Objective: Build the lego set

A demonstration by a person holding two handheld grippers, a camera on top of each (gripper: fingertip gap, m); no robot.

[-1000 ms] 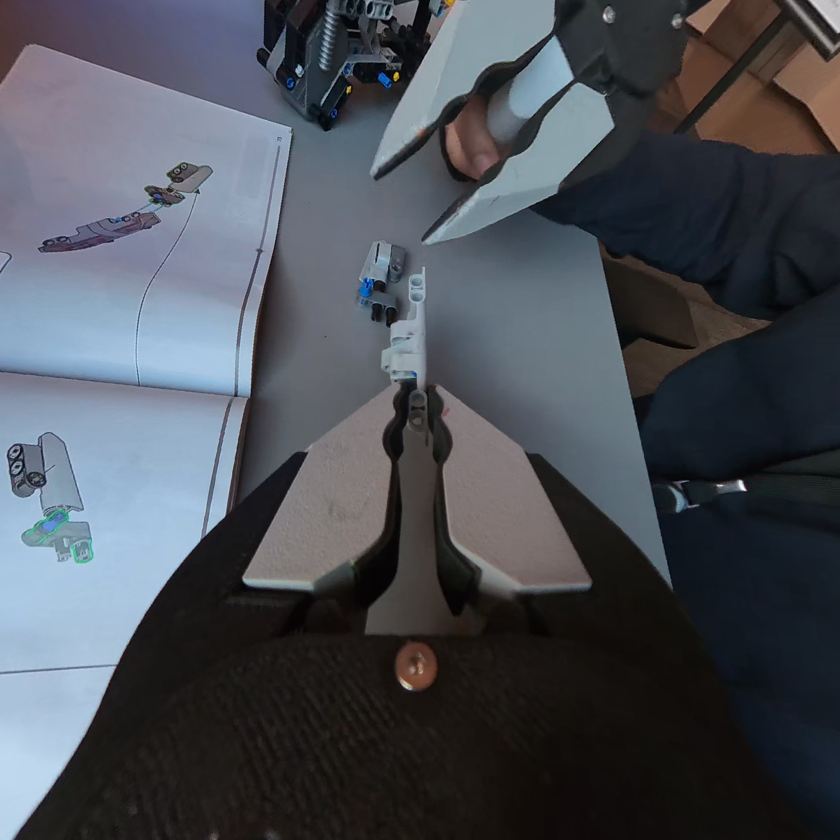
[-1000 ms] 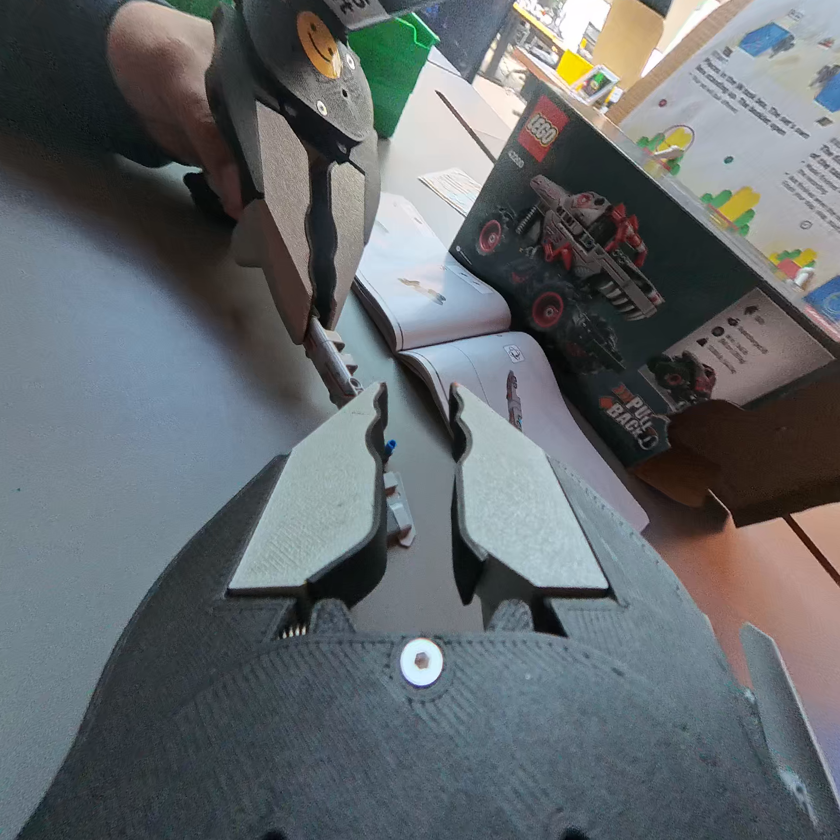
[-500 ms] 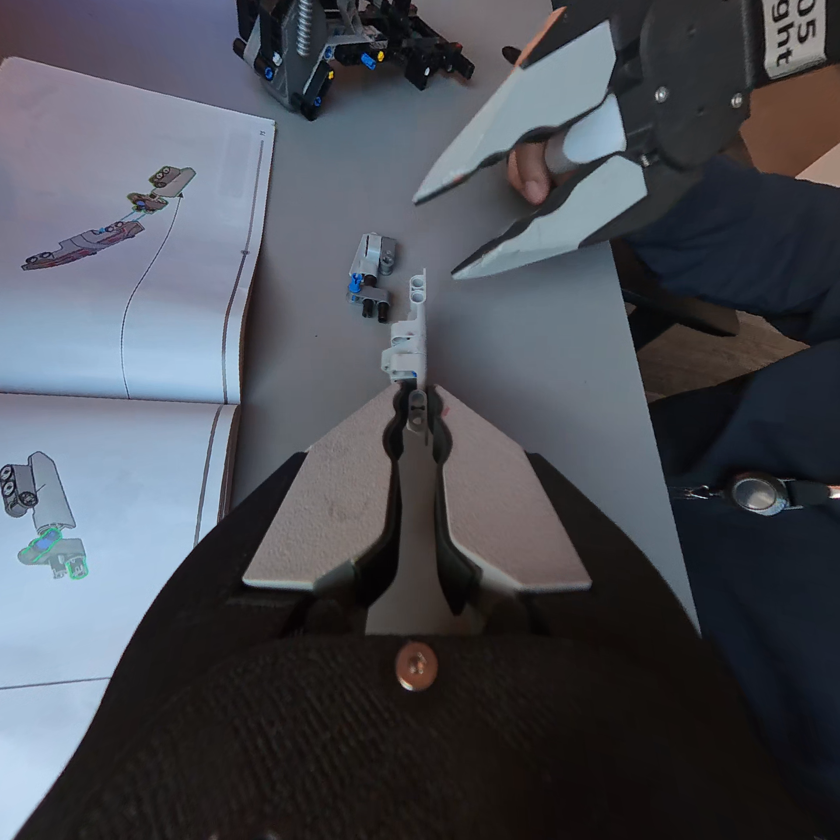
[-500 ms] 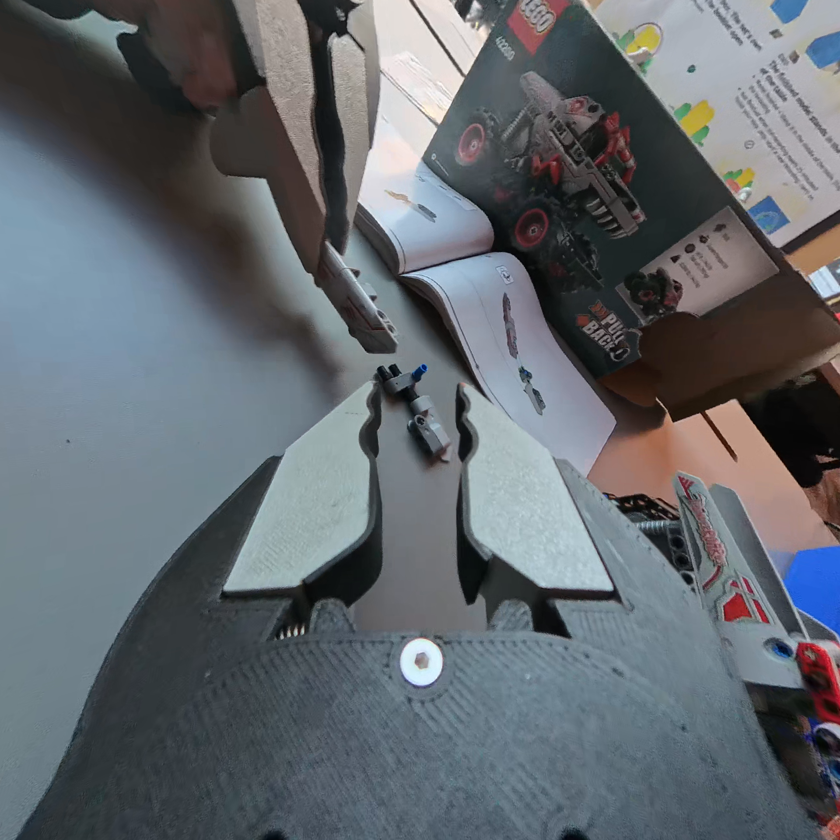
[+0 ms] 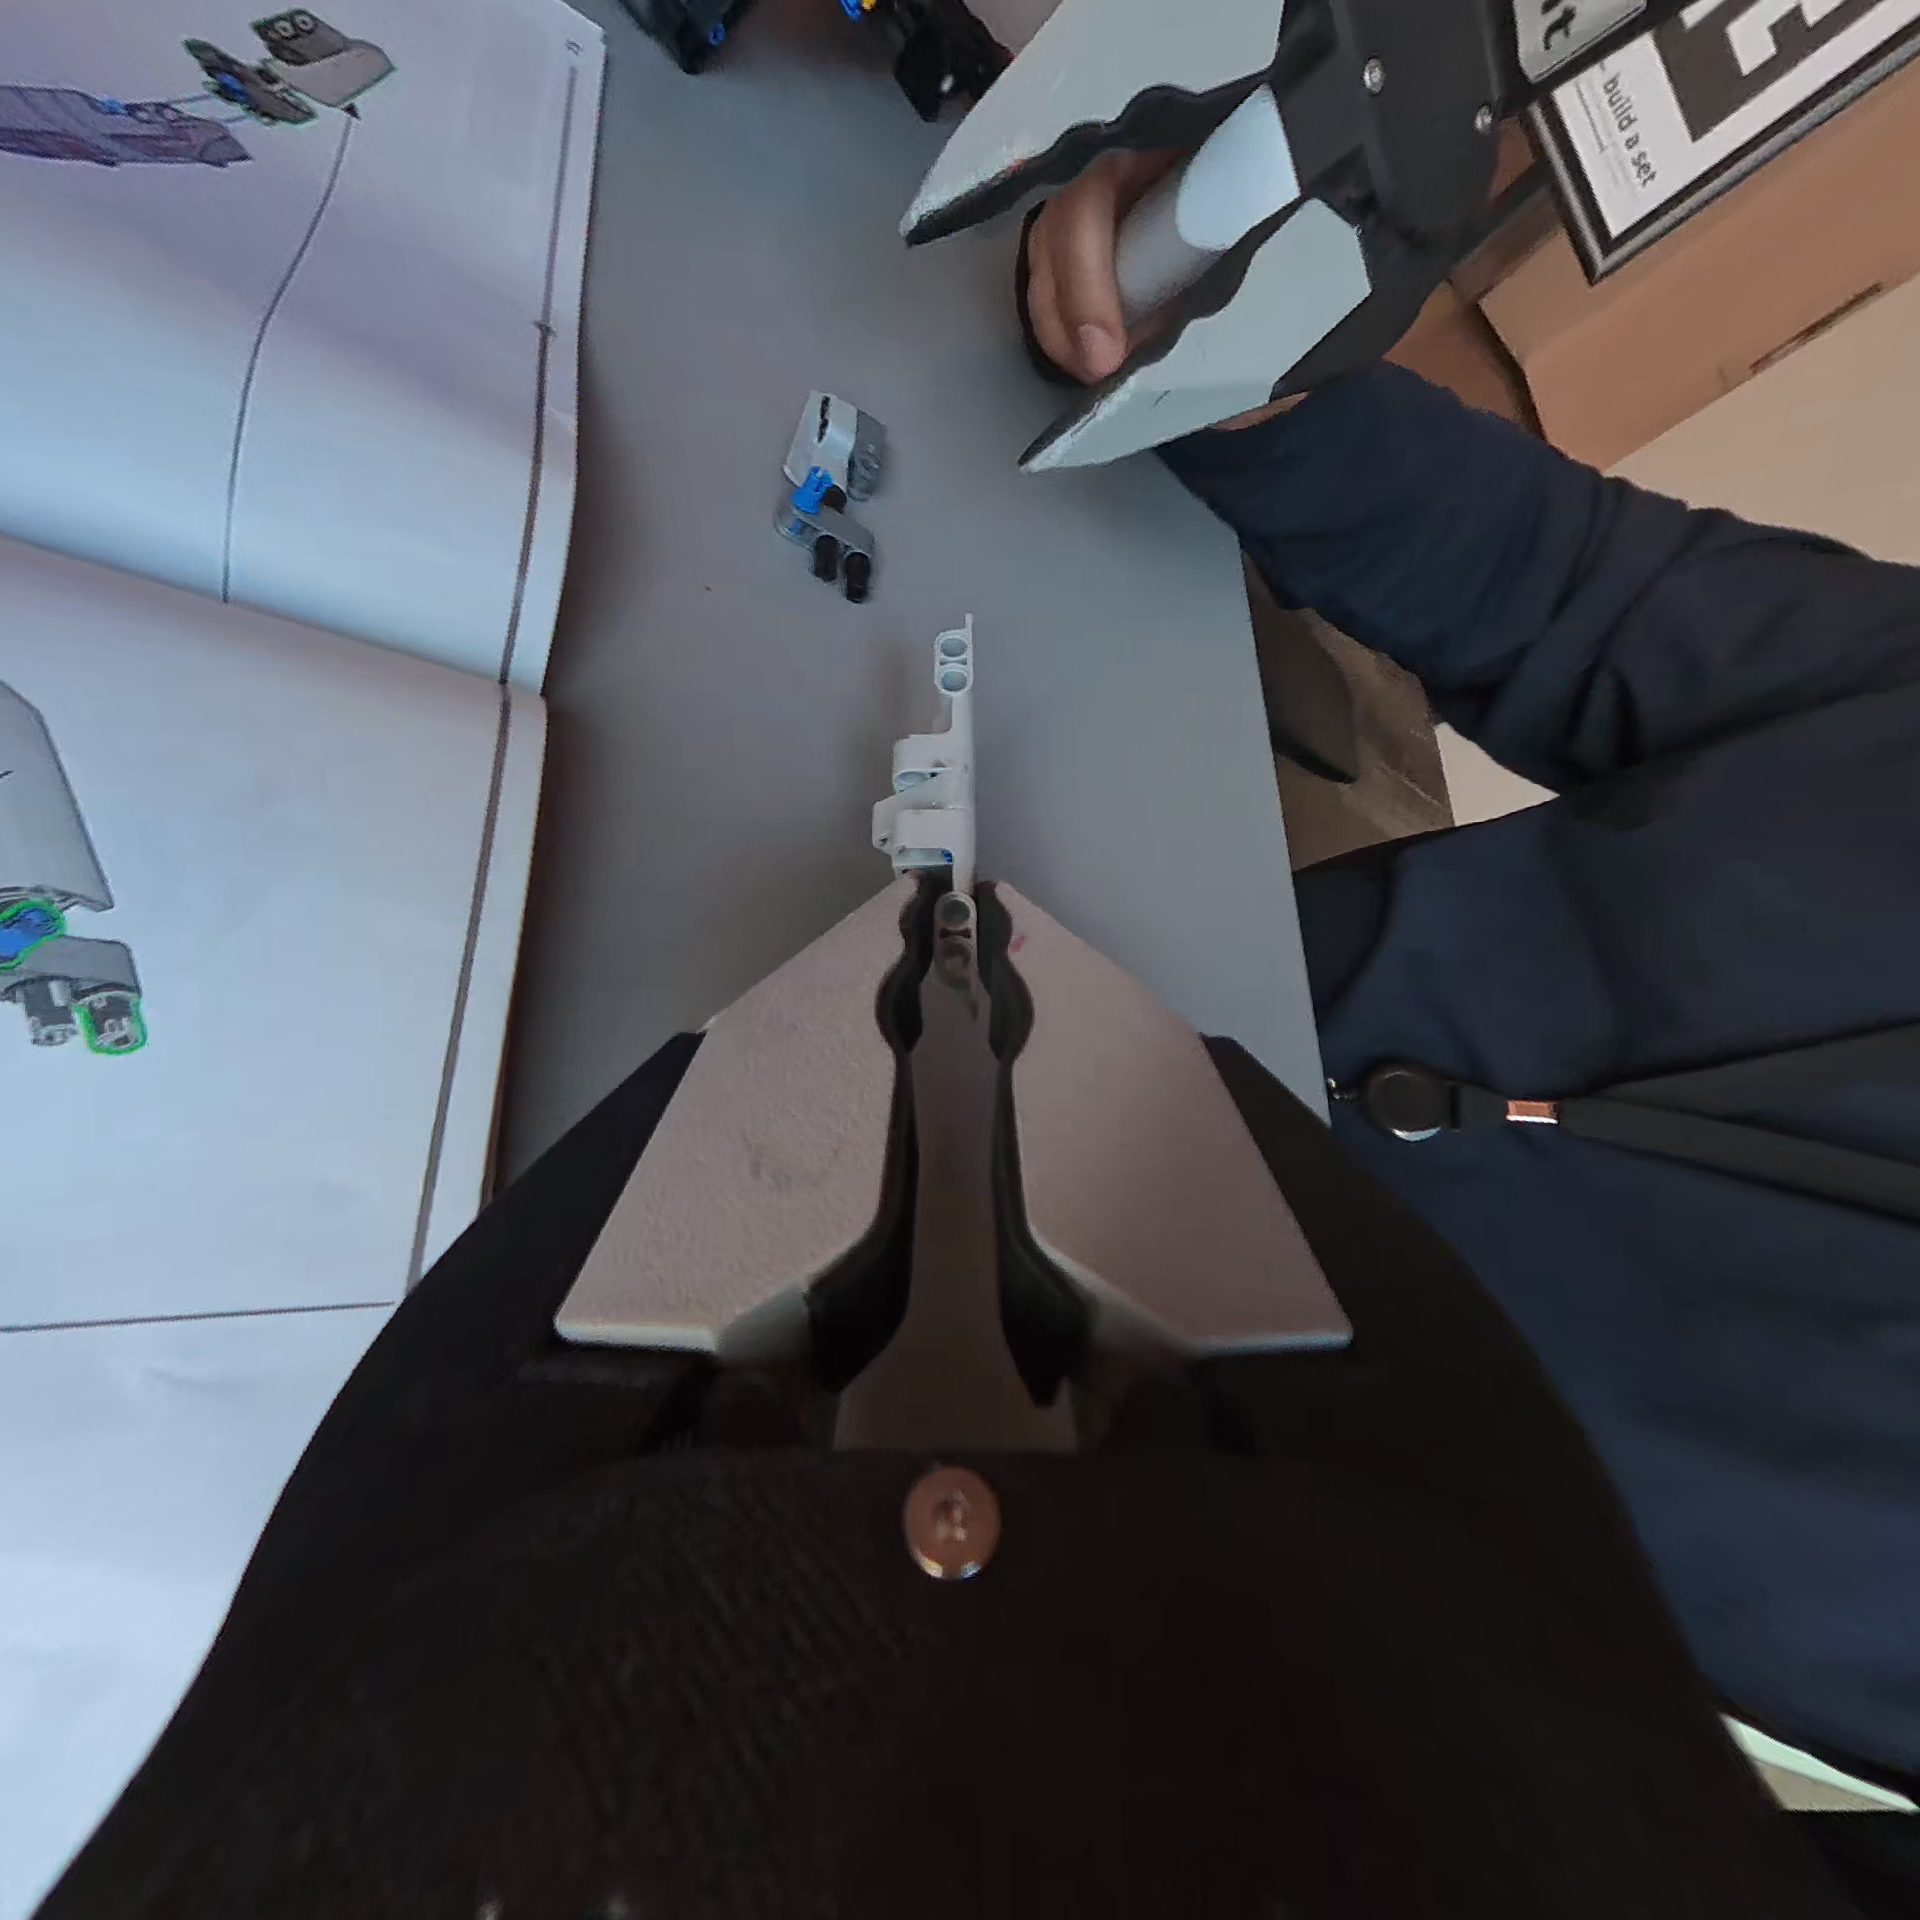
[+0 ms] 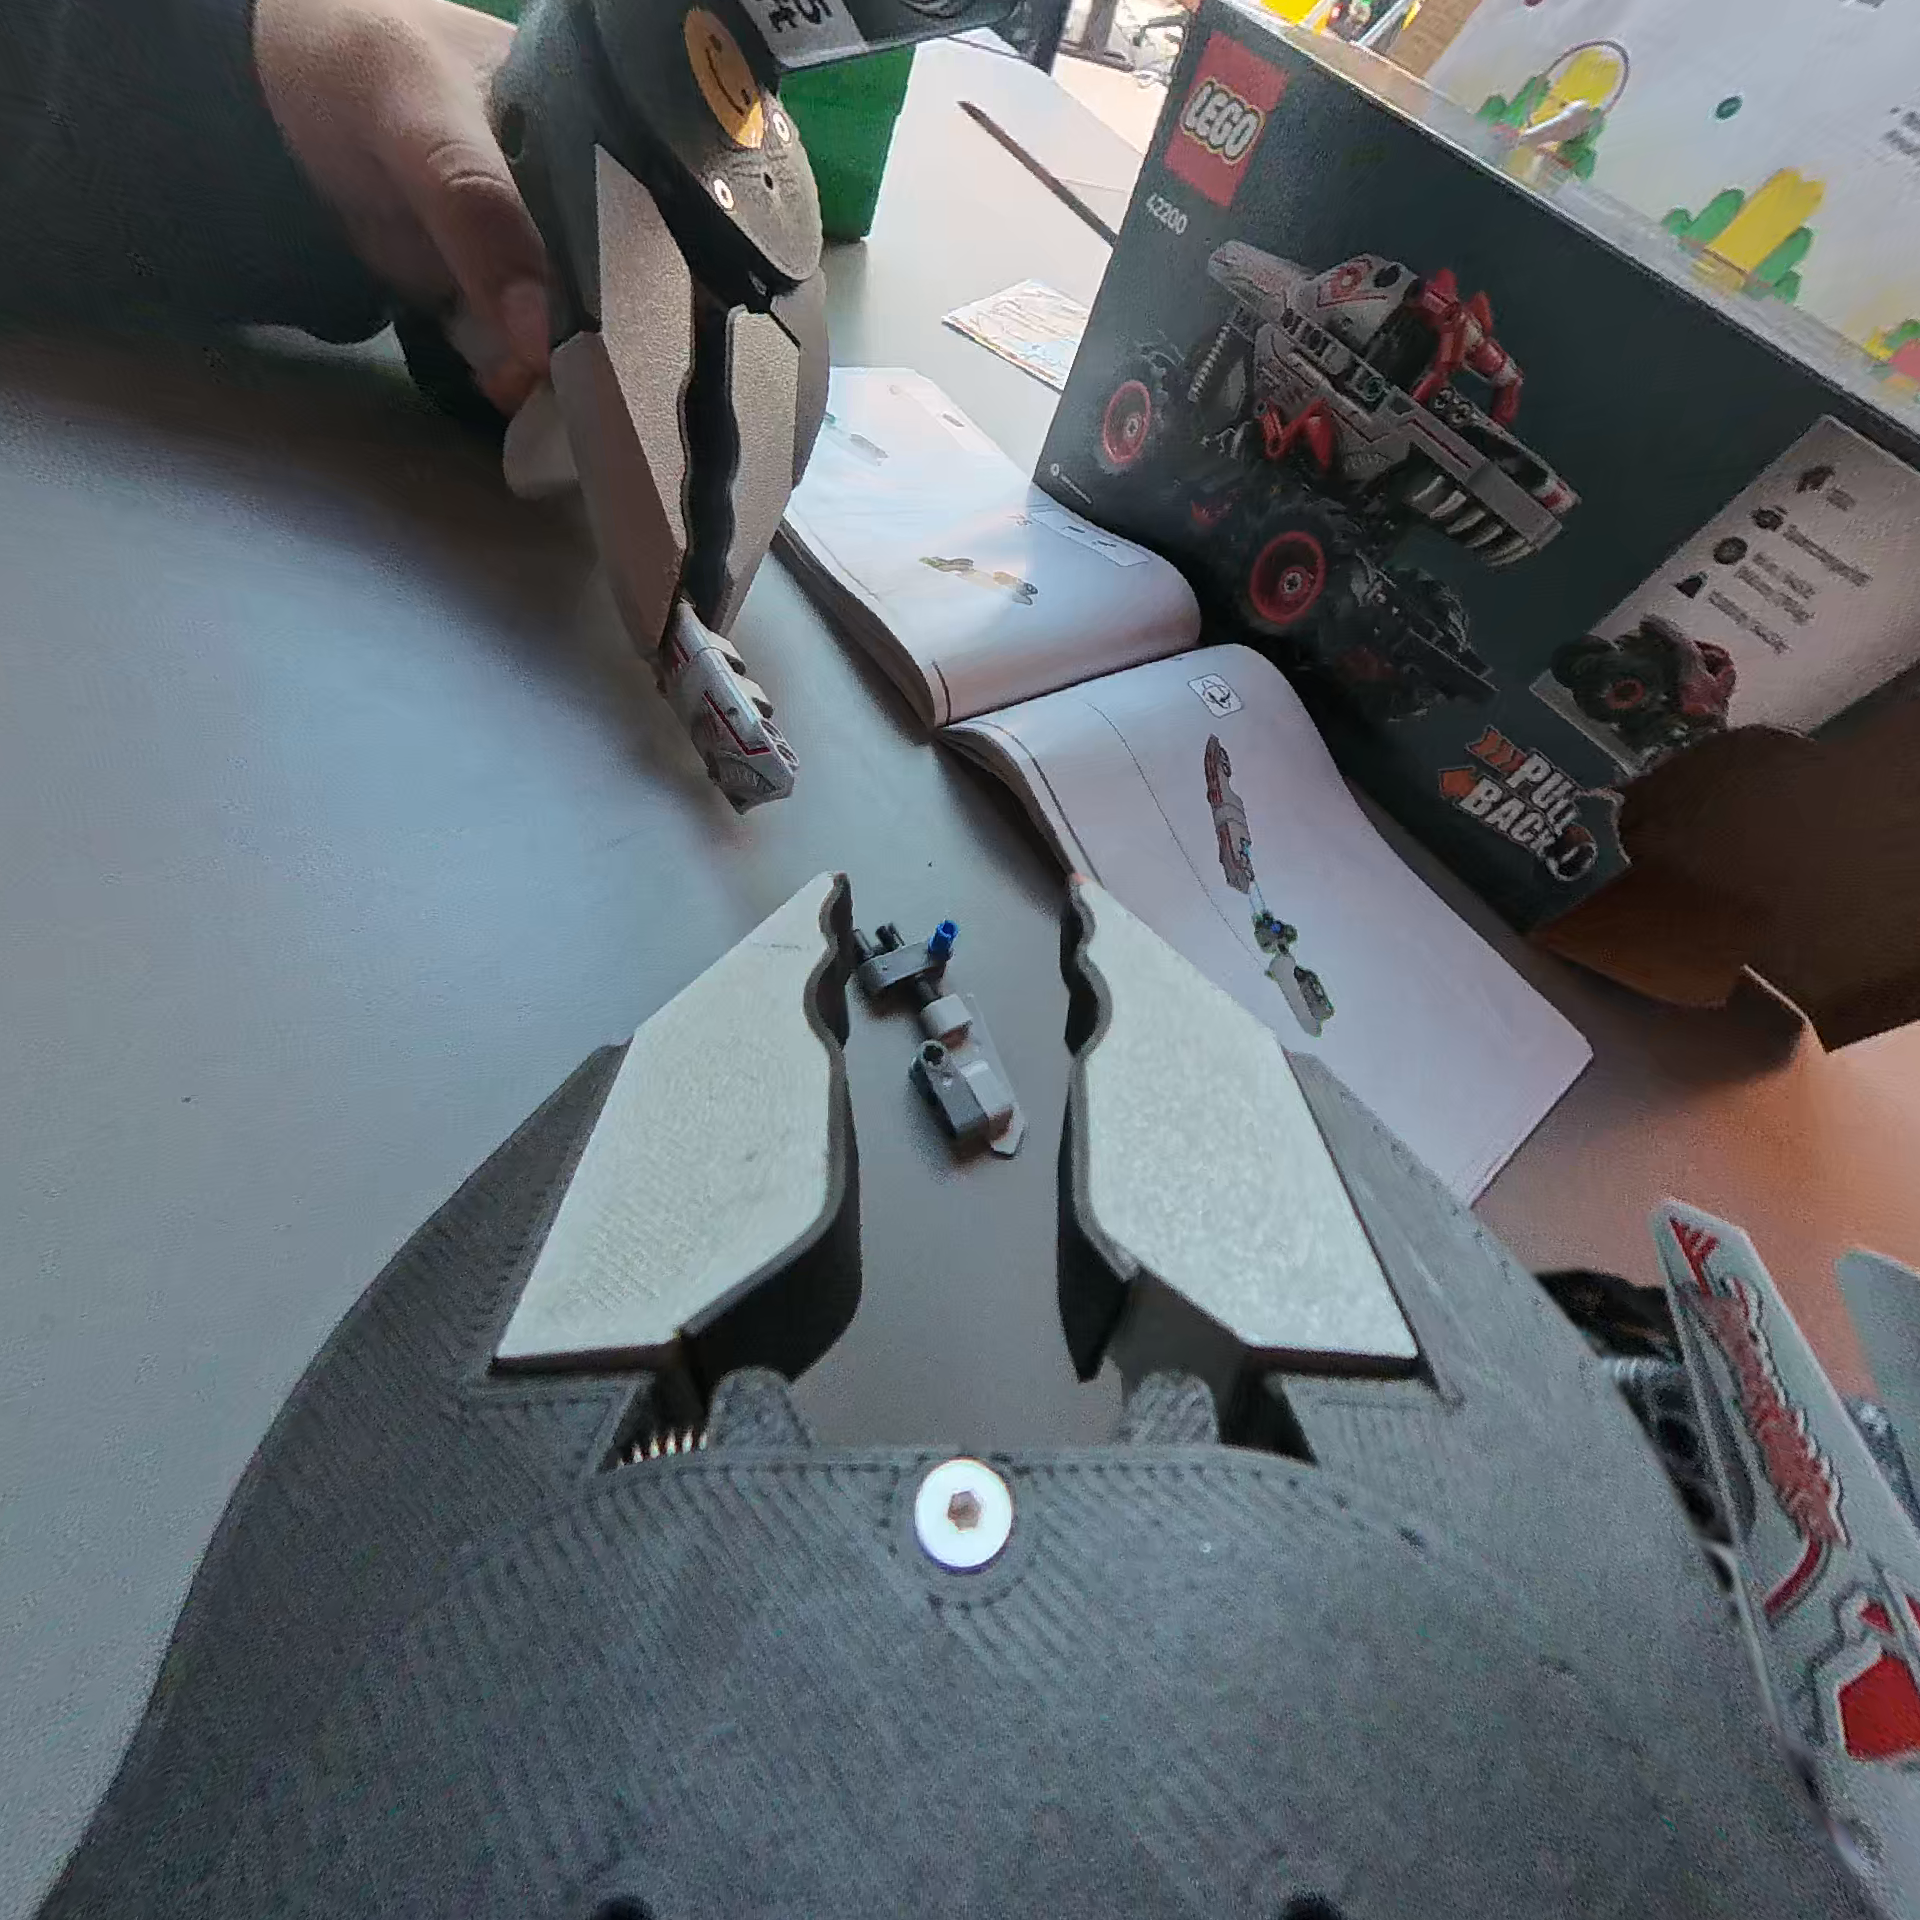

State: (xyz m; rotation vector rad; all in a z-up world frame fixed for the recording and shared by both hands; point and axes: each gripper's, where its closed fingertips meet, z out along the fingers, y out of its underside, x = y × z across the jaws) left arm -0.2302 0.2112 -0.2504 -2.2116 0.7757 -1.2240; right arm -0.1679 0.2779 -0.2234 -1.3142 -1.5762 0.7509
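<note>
Left tool [image 5: 951, 899]: fingers were pressed together on the near end of a white panel assembly [image 5: 935, 764]; the piece stuck straight out past the tips toward 12 o'clock in the left wrist view, just above the counter [image 5: 1091, 675].
White panel assembly, right wrist view [image 6: 727, 717]: it hung from the left tool's tips at about 11 o'clock, its red-marked face showing and its free end close to the counter; whether it touched could not be told.
Right tool [image 6: 951, 904]: jaws stood apart with nothing between the pads; it hovered over the small grey sub-assembly [image 6: 940, 1023], which showed in the gap between its fingers.
Small grey sub-assembly, left wrist view [image 5: 831, 488]: it lay loose on the counter, with a blue pin and two black pins, at about 11 o'clock from the white piece and apart from it.
Right tool, left wrist view [image 5: 997, 332]: it was seen at 1 o'clock, fingers spread, held by a hand [image 5: 1075, 270] in a dark sleeve.
Instruction booklet [image 5: 260, 727]: it lay open on the counter at 9 o'clock in the left wrist view; in the right wrist view it lay at 1 o'clock, beside the small sub-assembly.
Set box [image 6: 1455, 436]: it stood upright behind the booklet at 1 to 2 o'clock in the right wrist view, with a truck pictured on its face.
Partly built model [image 5: 810, 26]: dark parts sat at the 12 o'clock edge of the left wrist view, mostly cut off.
Printed grey panel [image 6: 1787, 1538]: it was at the 4 o'clock edge of the right wrist view, with red markings.
</note>
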